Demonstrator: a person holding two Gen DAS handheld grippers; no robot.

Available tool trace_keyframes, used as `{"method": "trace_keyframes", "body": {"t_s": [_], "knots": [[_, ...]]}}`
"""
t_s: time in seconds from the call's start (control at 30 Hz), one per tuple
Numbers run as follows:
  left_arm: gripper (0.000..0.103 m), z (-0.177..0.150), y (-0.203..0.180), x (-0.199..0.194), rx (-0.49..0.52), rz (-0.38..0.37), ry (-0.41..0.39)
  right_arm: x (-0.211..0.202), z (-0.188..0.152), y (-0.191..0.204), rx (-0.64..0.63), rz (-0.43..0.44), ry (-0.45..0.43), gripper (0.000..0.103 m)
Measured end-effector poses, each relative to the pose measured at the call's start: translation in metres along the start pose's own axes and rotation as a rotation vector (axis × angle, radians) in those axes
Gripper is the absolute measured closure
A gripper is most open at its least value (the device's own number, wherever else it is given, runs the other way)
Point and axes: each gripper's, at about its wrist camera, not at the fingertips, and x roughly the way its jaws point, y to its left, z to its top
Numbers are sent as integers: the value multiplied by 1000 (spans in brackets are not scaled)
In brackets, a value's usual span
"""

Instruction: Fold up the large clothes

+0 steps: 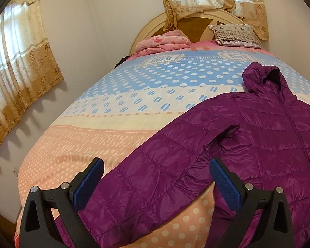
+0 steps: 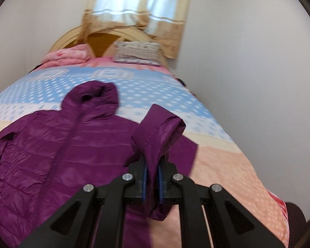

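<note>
Lying front-up on the bed [image 1: 105, 111], hood [image 2: 93, 97] toward the headboard [image 1: 155, 23], the purple puffer jacket [image 2: 51, 144] is taking up the near half of the dotted bedspread, zip closed down its middle.

The right gripper [image 2: 153, 175] is clamping the end of the right-hand sleeve [image 2: 159, 132]: its fingers are pressed together on the fabric, and the cuff is standing up in a loop above them, clear of the bedspread. The rest of that sleeve is trailing back toward the jacket body.

The left gripper [image 1: 155, 177] is hanging over the other sleeve [image 1: 155, 165], which is stretching out flat and diagonally away from the jacket toward the near edge of the bed. Its fingers [image 1: 88, 184] are standing wide apart, one on each side of the sleeve, not pressing on it.

Judging from this, the sleeve-folding step is in hand: the right sleeve is being lifted to go across the chest. The next move is probably calling for carrying that cuff over the zip line and laying it flat without dragging the body askew. The left fingers would then be needing to close on their own sleeve before it can be folded inward too.
</note>
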Motion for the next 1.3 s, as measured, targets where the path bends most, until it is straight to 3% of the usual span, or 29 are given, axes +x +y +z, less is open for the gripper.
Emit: {"method": "trace_keyframes", "body": {"t_s": [0.2, 0.3, 0.33, 0.43, 0.47, 0.6, 0.77, 0.9, 0.97, 1.0, 1.03, 1.07, 1.1, 1.13, 1.2, 1.3], "knots": [[1, -2, -1, 13, -5, 4, 12, 27, -2, 59, -69, 67, 31, 93], [1, -1, -10, 18, 2, -6, 32, 41, -11, 80, -78, 147, 68, 89], [1, -1, -13, 17, 8, -14, 33, 41, -15, 82, -74, 166, 73, 83], [1, 3, -26, 9, 29, -41, 18, 32, -27, 83, -55, 246, 75, 31], [1, 5, -33, 5, 36, -60, 11, 23, -31, 79, -54, 252, 54, 26], [1, 14, -74, -12, 75, -156, -8, -8, -50, 39, -19, 258, 28, 25], [1, 30, -157, -24, 138, -379, 31, -23, -70, -26, 112, 168, -3, 10], [1, 34, -228, -14, 215, -454, 59, -23, -92, -58, 178, 151, 22, 9], [1, 32, -261, -1, 250, -457, 92, -20, -100, -62, 180, 144, 31, 9], [7, 30, -274, 3, 269, -452, 99, -18, -105, -63, 184, 141, 41, 9], [26, 27, -291, 10, 300, -457, 116, -16, -110, -66, 190, 143, 49, 9], [38, 23, -301, 15, 322, -468, 138, -14, -113, -69, 198, 148, 56, 9], [66, 20, -309, 19, 336, -479, 163, -11, -116, -69, 206, 156, 64, 9], [83, 18, -314, 21, 333, -499, 178, -11, -118, -72, 208, 158, 67, 9], [91, 20, -316, 12, 340, -489, 138, -8, -124, -76, 209, 157, 71, 9], [93, 33, -301, -14, 341, -473, 43, -5, -125, -80, 218, 150, 77, 9]]}}
